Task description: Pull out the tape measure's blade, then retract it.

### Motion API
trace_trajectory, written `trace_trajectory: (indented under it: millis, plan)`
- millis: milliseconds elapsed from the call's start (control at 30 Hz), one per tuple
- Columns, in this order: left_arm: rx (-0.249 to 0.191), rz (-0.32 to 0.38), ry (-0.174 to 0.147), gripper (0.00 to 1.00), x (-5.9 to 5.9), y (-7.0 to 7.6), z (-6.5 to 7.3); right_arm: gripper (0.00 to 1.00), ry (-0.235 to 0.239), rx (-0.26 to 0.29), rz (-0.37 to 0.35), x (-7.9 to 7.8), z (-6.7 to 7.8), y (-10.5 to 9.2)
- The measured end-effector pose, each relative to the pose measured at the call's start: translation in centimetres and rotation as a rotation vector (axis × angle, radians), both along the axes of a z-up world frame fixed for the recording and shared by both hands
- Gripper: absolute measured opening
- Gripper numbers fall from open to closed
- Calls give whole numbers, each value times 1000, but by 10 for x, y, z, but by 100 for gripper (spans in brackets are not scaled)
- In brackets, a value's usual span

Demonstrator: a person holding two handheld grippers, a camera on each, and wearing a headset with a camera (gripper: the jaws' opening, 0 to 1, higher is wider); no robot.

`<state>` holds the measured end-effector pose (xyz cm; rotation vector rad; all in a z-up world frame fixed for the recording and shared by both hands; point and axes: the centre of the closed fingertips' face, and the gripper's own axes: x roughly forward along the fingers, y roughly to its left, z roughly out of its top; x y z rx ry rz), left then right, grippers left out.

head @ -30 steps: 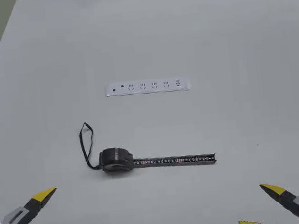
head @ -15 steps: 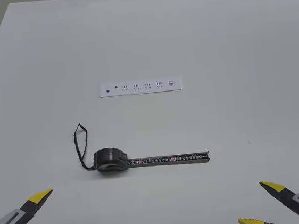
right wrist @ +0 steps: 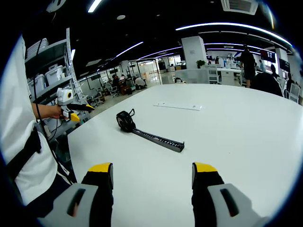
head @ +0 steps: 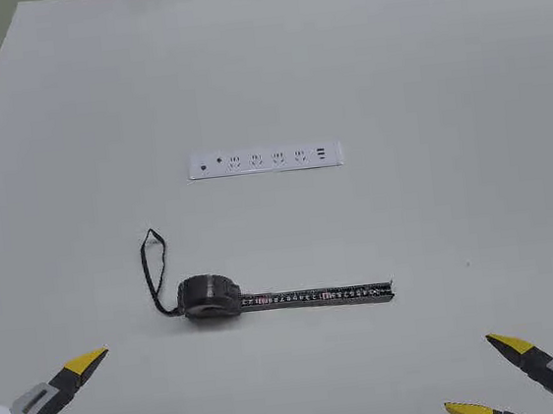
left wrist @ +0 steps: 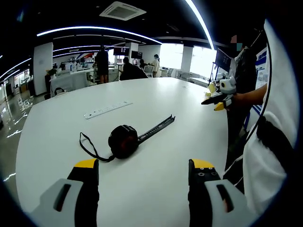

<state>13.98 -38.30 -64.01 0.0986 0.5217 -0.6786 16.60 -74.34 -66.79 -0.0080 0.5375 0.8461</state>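
The left claw (head: 119, 401), yellow-tipped, is spread wide and holds nothing. The right claw (head: 487, 378) is wide and empty too. Both hang well apart from the round black tape measure (head: 210, 296), on its near side. It lies on the white tabletop (head: 443, 100) with its dark blade (head: 321, 296) out flat to the right. Its black strap (head: 153, 269) loops off its left. A long white power strip (head: 265, 160) lies beyond it.

White table (head: 443, 100) bears a tape measure (head: 212, 296) and power strip (head: 265, 160).
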Motion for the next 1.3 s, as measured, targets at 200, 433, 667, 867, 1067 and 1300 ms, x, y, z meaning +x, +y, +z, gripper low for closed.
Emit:
trace_trajectory:
  millis: [200,433,667,867,1067,1300]
  plan:
    - [11,-34,-3,77,4,-4,1,68,1,-1,7,2,-1,1]
    - [11,-56,-12,77,15,-8,4,67,4,1,23,4,-3,5]
    - [27,-80,-14,77,24,-9,-2,67,-7,-10,41,10,-3,7]
    - [31,-83,-6,77,30,-13,-18,67,-8,-10,44,16,-5,8]
    - [33,-67,2,77,34,-16,-29,67,-10,-6,44,20,-5,9]
    - [38,-52,18,77,37,-20,-37,67,-10,-1,51,24,-7,14]
